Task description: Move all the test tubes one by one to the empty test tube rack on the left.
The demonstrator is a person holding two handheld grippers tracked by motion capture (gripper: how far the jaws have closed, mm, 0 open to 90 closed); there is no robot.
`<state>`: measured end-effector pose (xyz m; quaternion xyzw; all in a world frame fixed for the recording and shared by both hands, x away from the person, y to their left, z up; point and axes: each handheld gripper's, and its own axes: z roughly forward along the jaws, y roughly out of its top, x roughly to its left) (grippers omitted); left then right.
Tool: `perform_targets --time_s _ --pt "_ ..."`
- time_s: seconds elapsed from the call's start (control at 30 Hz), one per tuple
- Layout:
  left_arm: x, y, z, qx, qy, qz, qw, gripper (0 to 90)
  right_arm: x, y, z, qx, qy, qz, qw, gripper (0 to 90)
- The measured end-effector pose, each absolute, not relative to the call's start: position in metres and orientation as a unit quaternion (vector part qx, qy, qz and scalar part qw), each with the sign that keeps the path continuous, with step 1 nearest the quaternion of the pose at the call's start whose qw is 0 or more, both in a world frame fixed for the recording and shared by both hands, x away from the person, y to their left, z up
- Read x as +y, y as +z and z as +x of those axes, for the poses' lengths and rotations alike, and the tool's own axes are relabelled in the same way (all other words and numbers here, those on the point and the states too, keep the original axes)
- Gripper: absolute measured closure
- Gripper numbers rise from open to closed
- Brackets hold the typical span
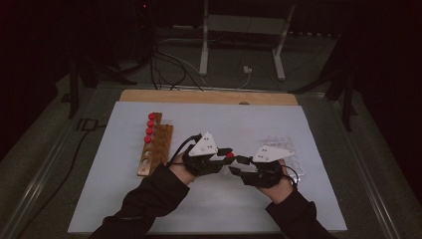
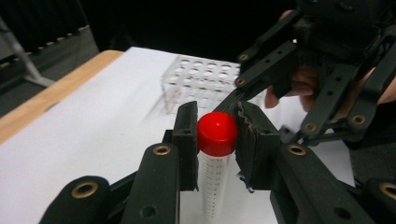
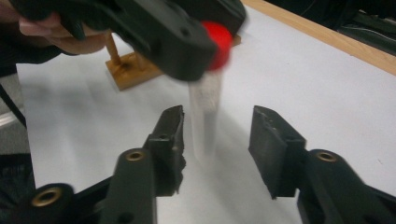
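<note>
A clear tube with a red cap [image 2: 216, 134] hangs upright above the white table, and my left gripper [image 2: 216, 140] is shut on the cap. From above, the red cap [image 1: 230, 155] shows between the two hands, with my left gripper [image 1: 226, 155] at it. My right gripper [image 3: 215, 135] is open, its jaws either side of the tube's lower part [image 3: 205, 116] without touching it. My right gripper [image 1: 238, 166] sits just right of the tube.
A wooden rack [image 1: 156, 144] with several red-capped tubes stands at the left of the white mat [image 1: 149, 199]. A clear plastic rack [image 2: 201, 84] lies at the right, behind the right hand. Cables and stand legs lie beyond the table's far edge.
</note>
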<state>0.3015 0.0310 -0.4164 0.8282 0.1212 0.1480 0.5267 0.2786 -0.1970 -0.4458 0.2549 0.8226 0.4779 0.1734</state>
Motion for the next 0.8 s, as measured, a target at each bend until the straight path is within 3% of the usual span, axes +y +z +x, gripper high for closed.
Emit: perform_targets --time_s 0.43,0.8 --pt "0.078 -0.389 0.298 0.147 0.185 0.809 0.538 72.0 -0.206 -0.439 0.272 0.798 0.497 0.284 0.186 2.4" --pt "0.129 -0.376 0.293 0.184 0.225 0.797 0.529 72.0 -0.212 -0.437 0.268 0.79 0.511 0.286 0.182 0.0"
